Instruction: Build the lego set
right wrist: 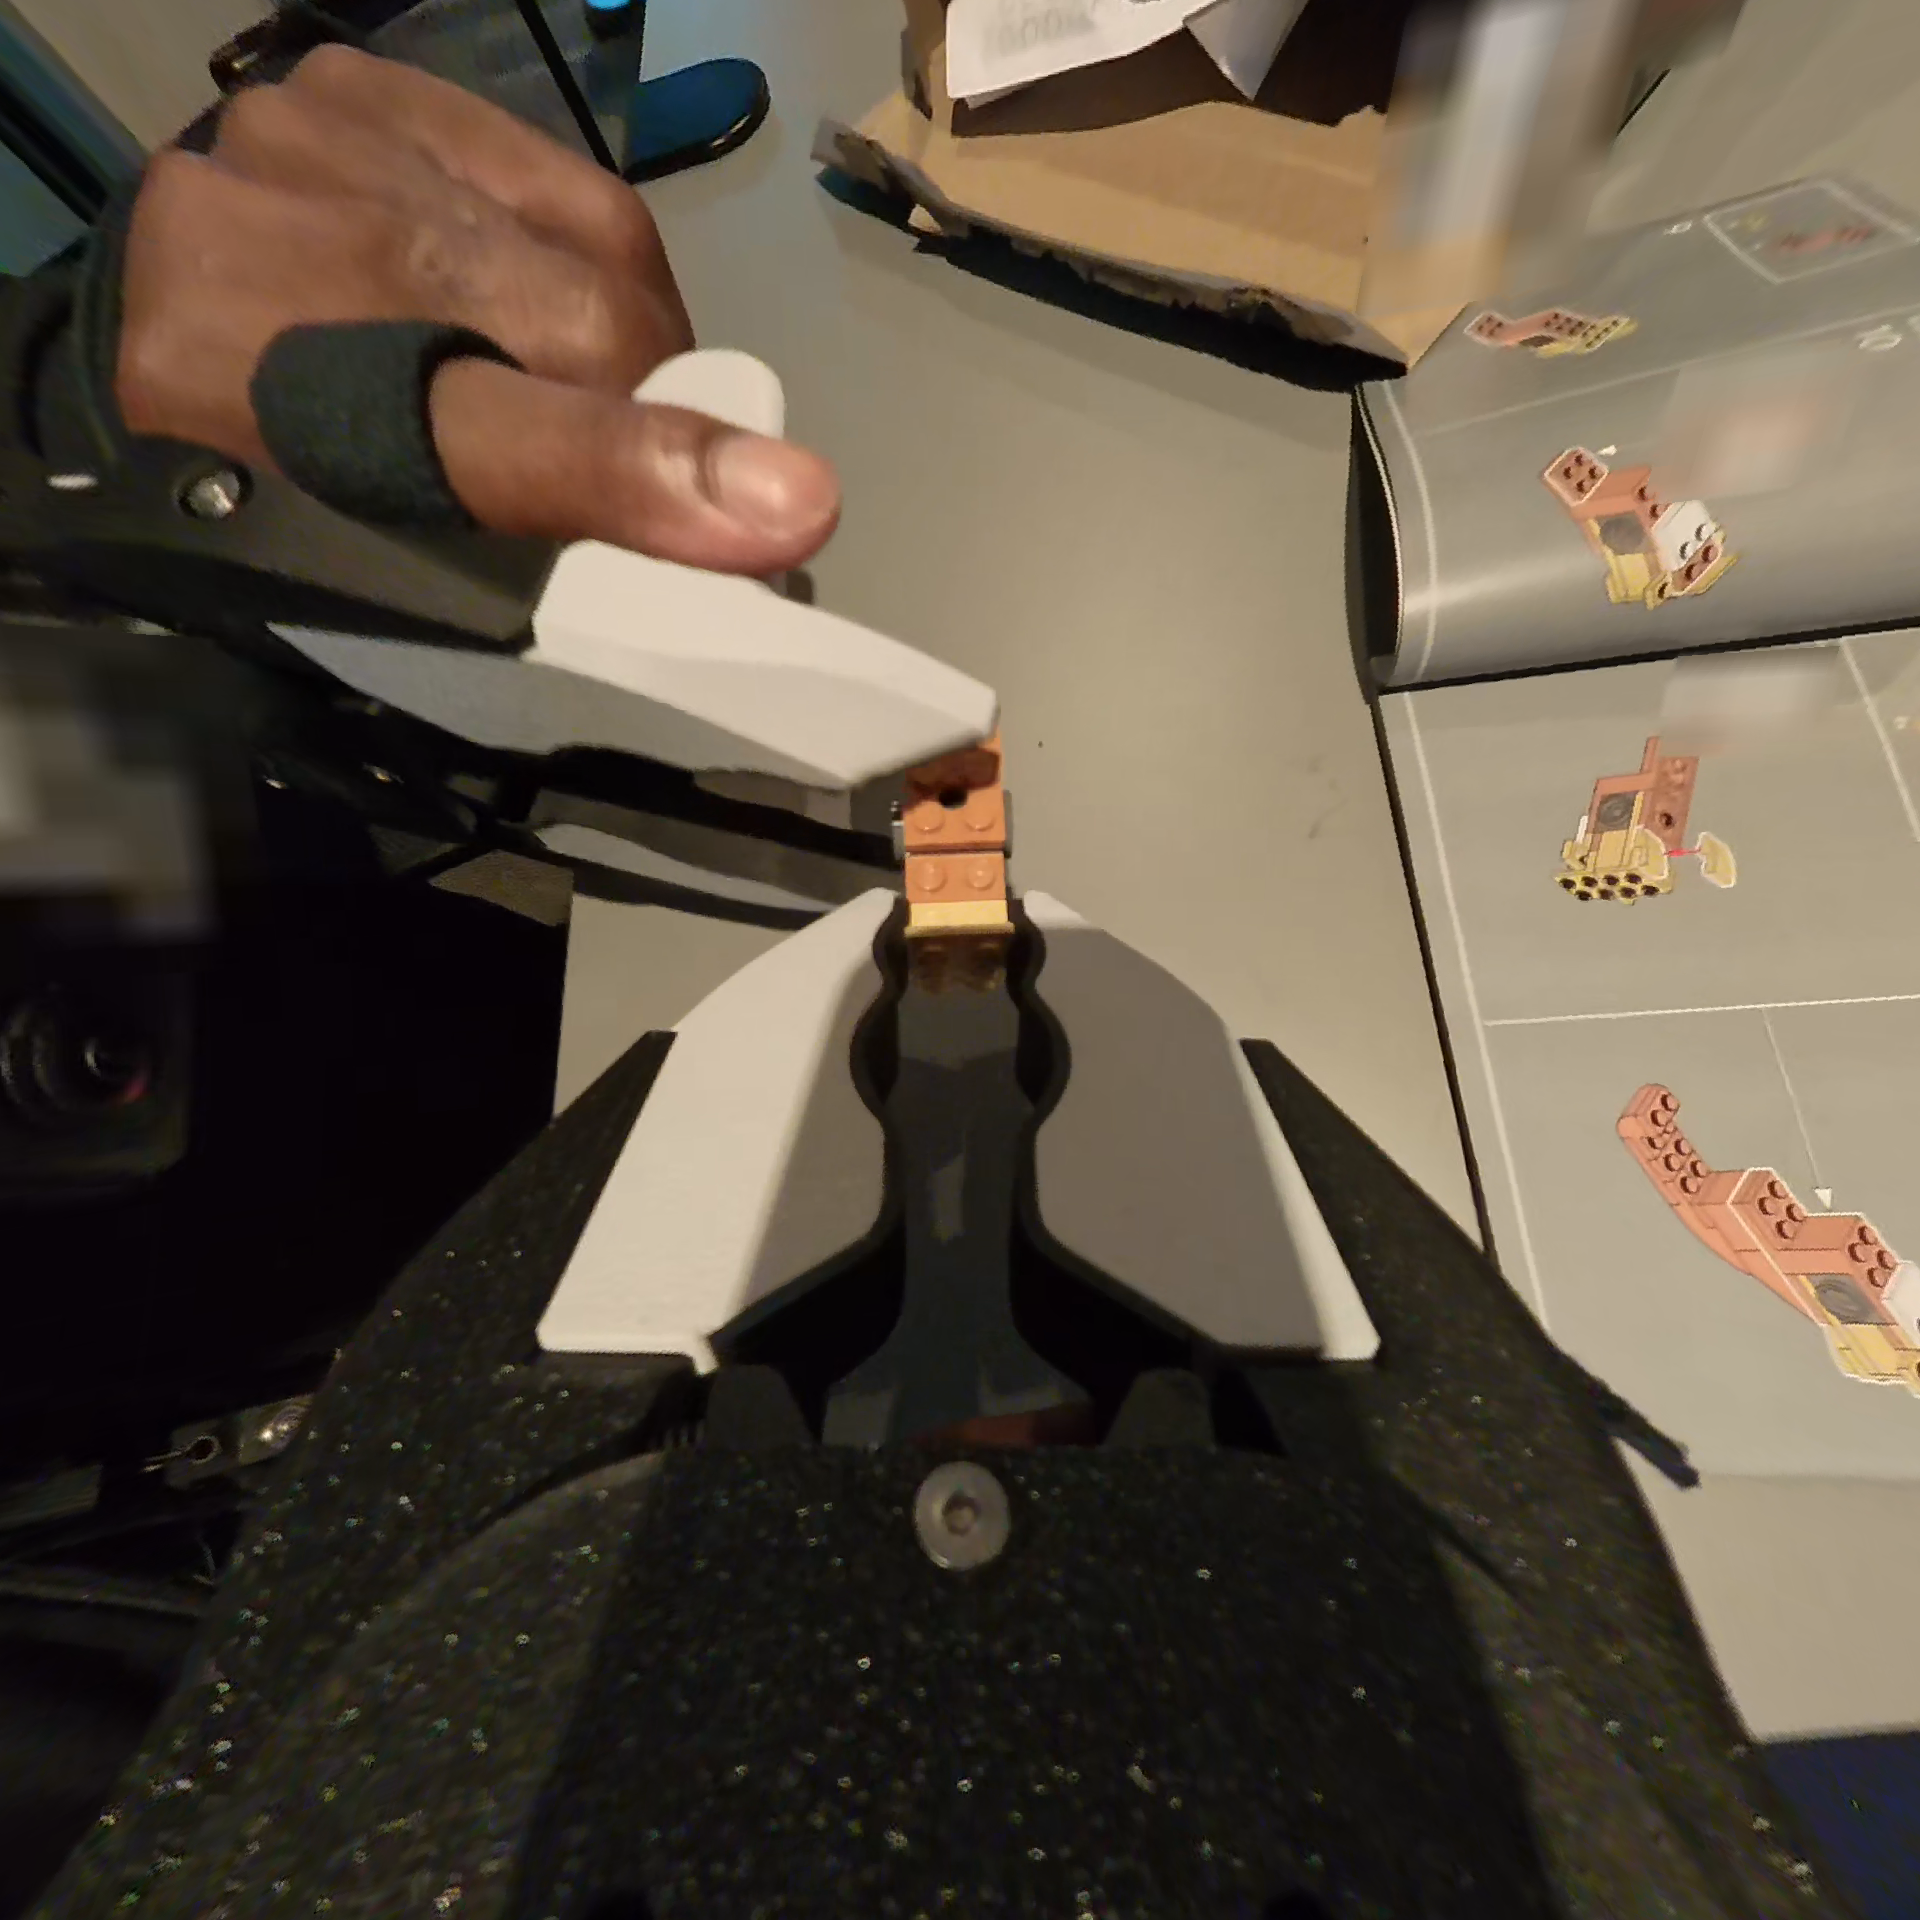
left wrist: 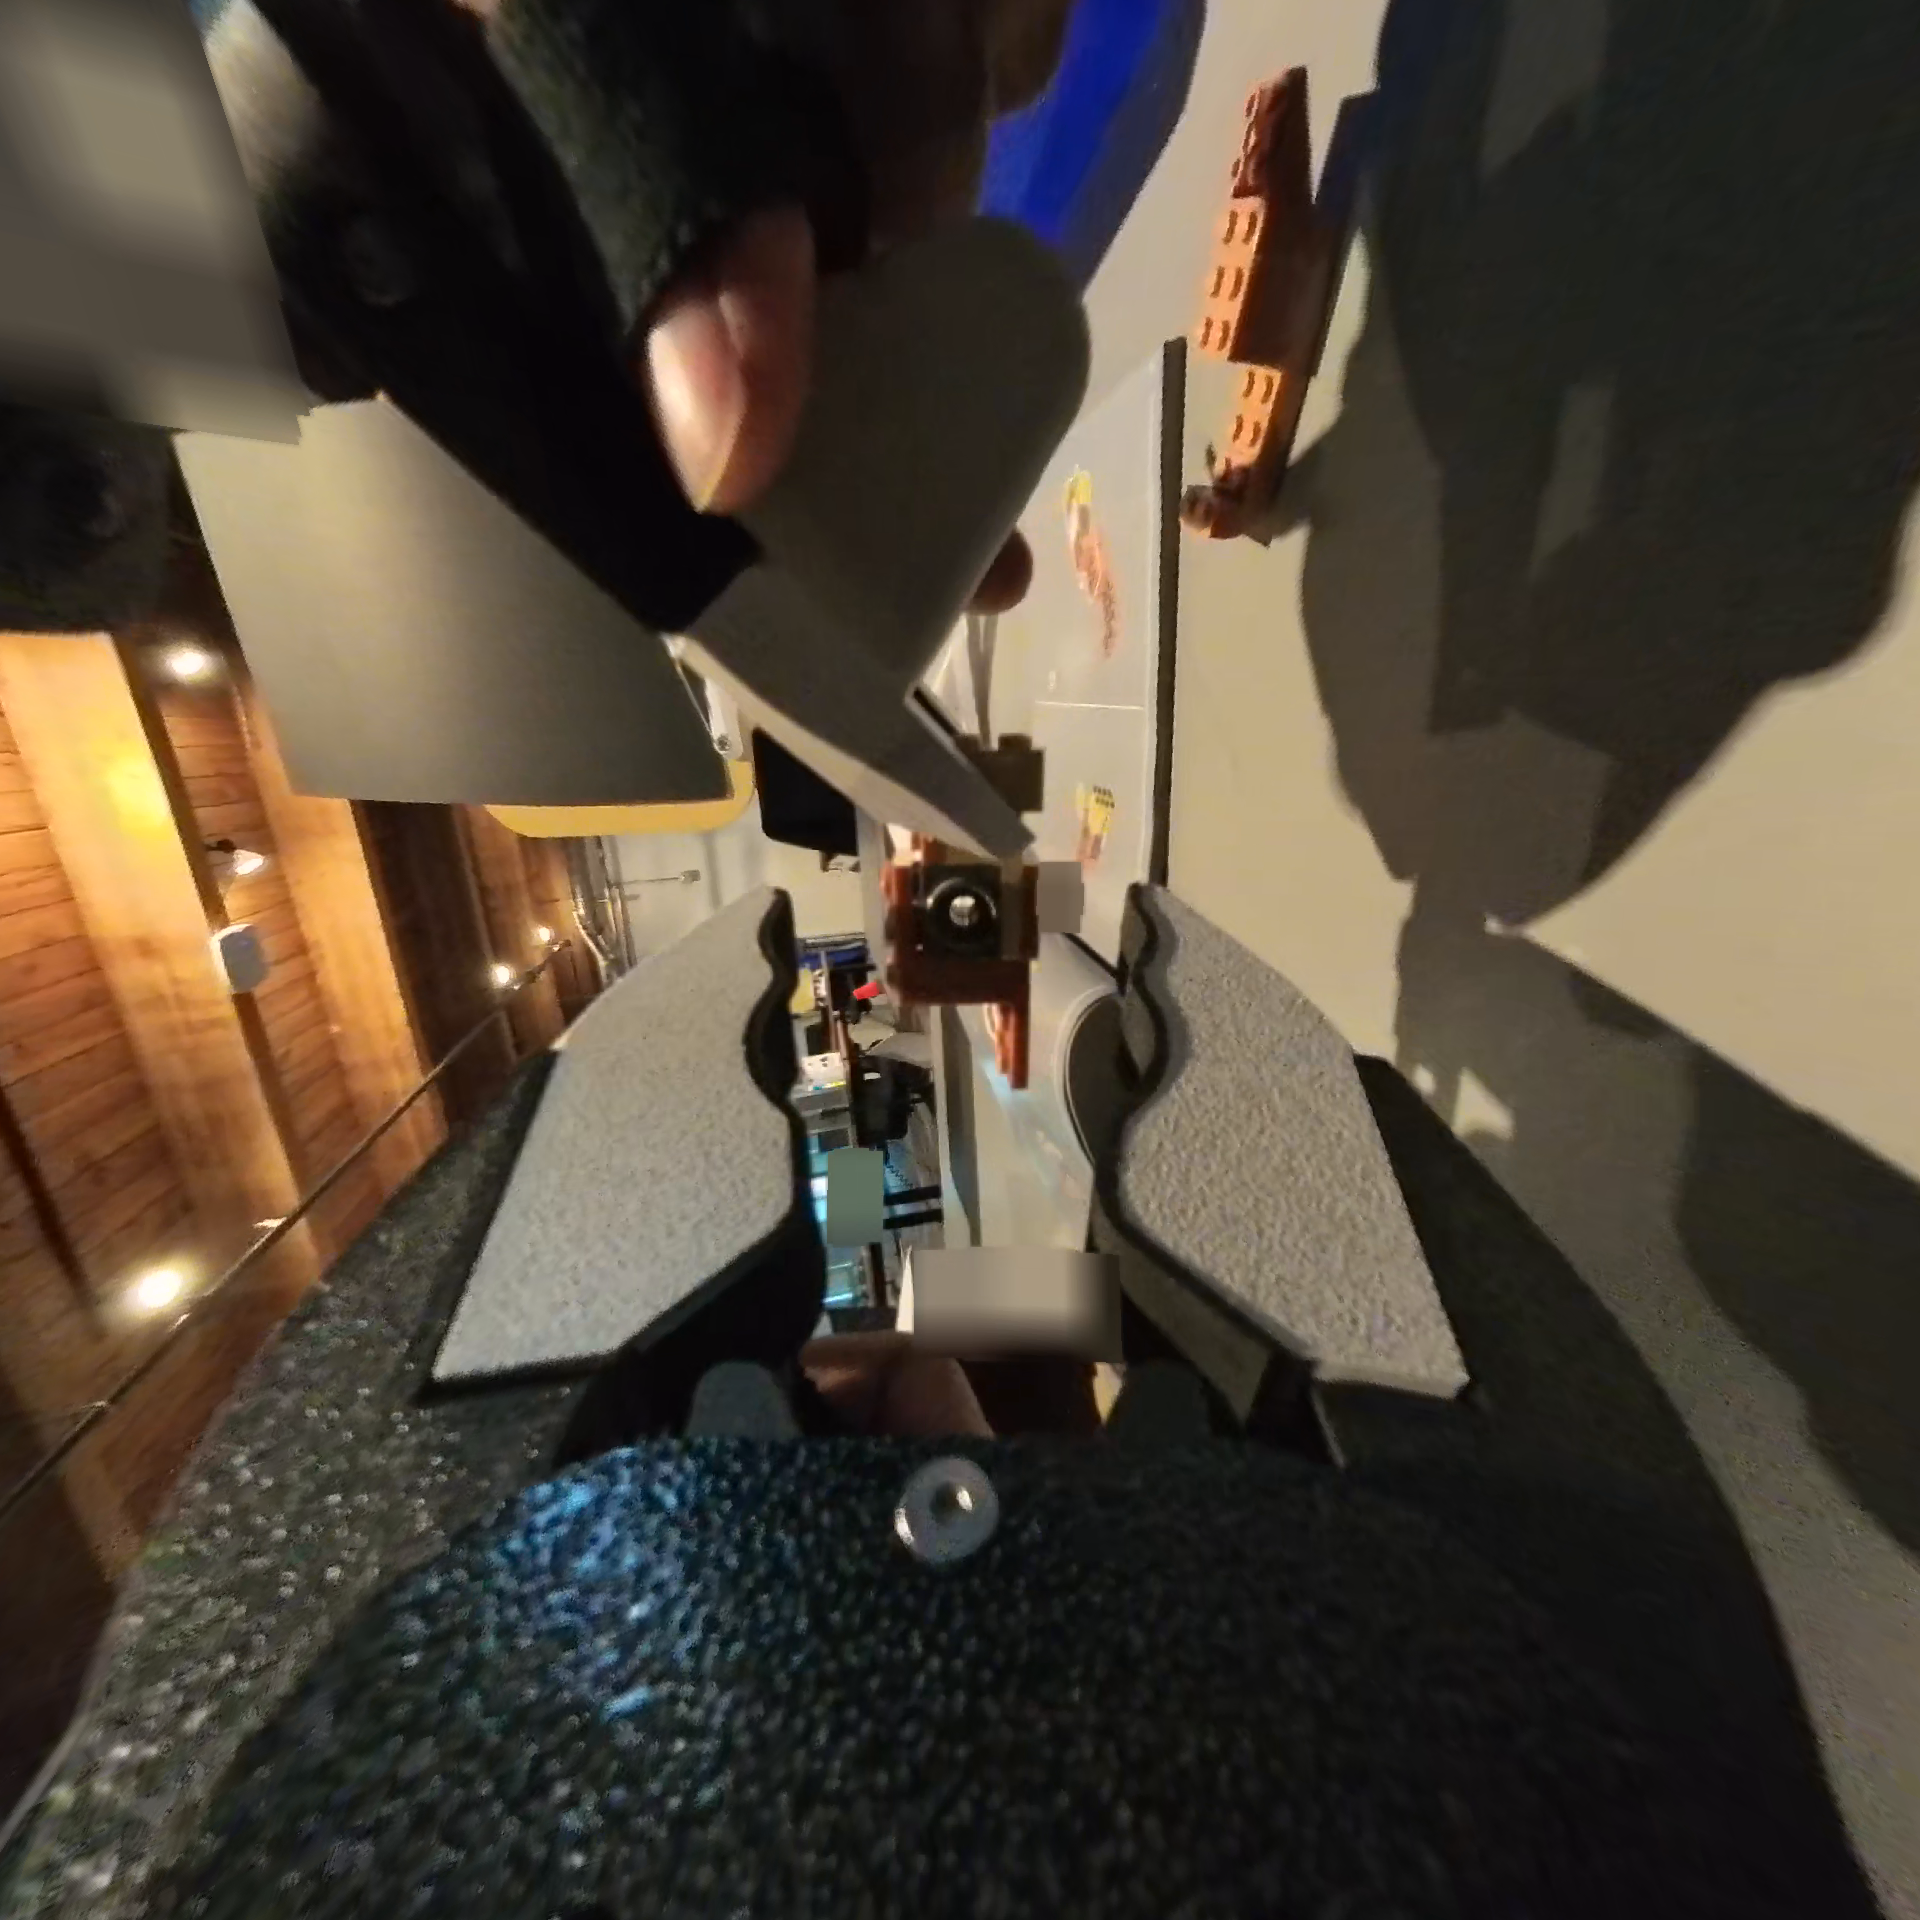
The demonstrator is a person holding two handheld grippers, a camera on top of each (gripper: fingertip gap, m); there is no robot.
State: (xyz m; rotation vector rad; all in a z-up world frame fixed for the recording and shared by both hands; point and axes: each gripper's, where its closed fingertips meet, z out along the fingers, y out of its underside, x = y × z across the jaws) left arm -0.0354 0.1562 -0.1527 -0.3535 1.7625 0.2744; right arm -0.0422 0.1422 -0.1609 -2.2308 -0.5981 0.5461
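A small lego assembly (right wrist: pixel 954 831) of orange-brown bricks with a tan plate is held above the grey table (right wrist: pixel 1143 582). My right gripper (right wrist: pixel 956 912) is shut on its near end. In the left wrist view the assembly (left wrist: pixel 961 925) shows a black round part in its face, and the right gripper's finger (left wrist: pixel 935 727) reaches down onto it from the upper left. My left gripper (left wrist: pixel 951 914) is open, its grey pads (left wrist: pixel 644 1132) standing either side of the assembly with gaps. In the right wrist view the left gripper (right wrist: pixel 935 790) comes in from the left around the assembly's far end.
An open instruction booklet (right wrist: pixel 1662 883) lies at the right of the table. A torn cardboard box (right wrist: pixel 1143 208) stands at the back. A second brown and orange lego piece (left wrist: pixel 1262 301) lies on the table beyond the booklet (left wrist: pixel 1101 582). A person's hand (right wrist: pixel 416 291) holds the left gripper. The tips of both grippers are at nearly the same place.
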